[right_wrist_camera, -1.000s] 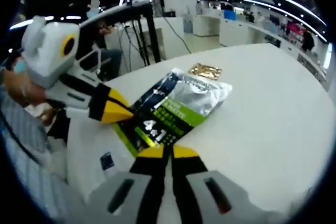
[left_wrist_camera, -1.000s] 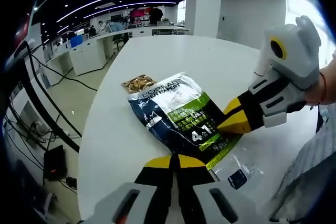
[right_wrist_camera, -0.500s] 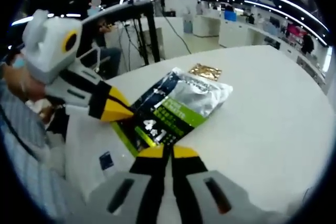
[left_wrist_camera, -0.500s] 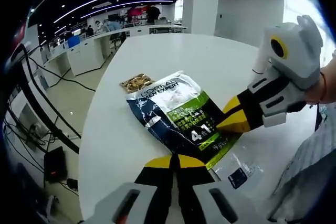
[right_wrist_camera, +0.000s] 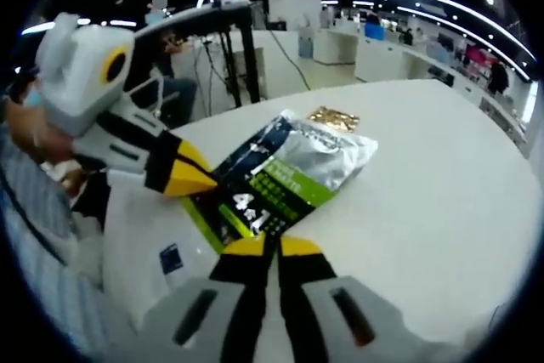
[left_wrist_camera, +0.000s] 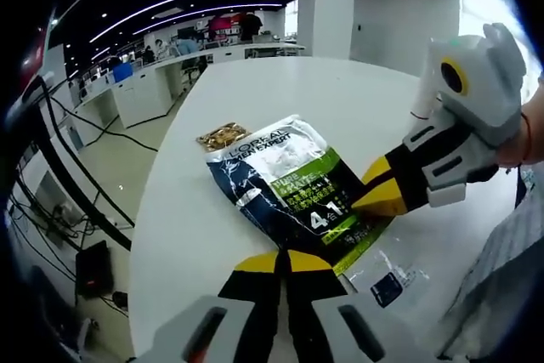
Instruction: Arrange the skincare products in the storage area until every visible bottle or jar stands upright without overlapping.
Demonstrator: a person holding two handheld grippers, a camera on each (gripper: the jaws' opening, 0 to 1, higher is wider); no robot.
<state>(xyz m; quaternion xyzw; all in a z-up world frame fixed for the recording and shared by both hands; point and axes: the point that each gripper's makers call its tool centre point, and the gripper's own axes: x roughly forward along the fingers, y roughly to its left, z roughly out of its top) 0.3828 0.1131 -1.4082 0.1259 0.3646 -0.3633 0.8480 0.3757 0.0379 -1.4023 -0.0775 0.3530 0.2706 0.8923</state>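
In the left gripper view, the left gripper [left_wrist_camera: 286,263] is sitting low and close with its yellow tips pressed together, pinching the near edge of a shiny blue, green and silver pouch [left_wrist_camera: 289,186] that is lying flat on the white table [left_wrist_camera: 357,99]. The right gripper [left_wrist_camera: 367,200] is coming in from the right with its tips together too, biting the side edge of the pouch, and a clear plastic bag [left_wrist_camera: 393,276] with a small blue mark is lying under that corner. Farther back, a little gold packet [left_wrist_camera: 223,134] is lying just beside the far end of the pouch, and in the right gripper view the same pouch [right_wrist_camera: 285,176] is stretching away toward that packet [right_wrist_camera: 333,117].
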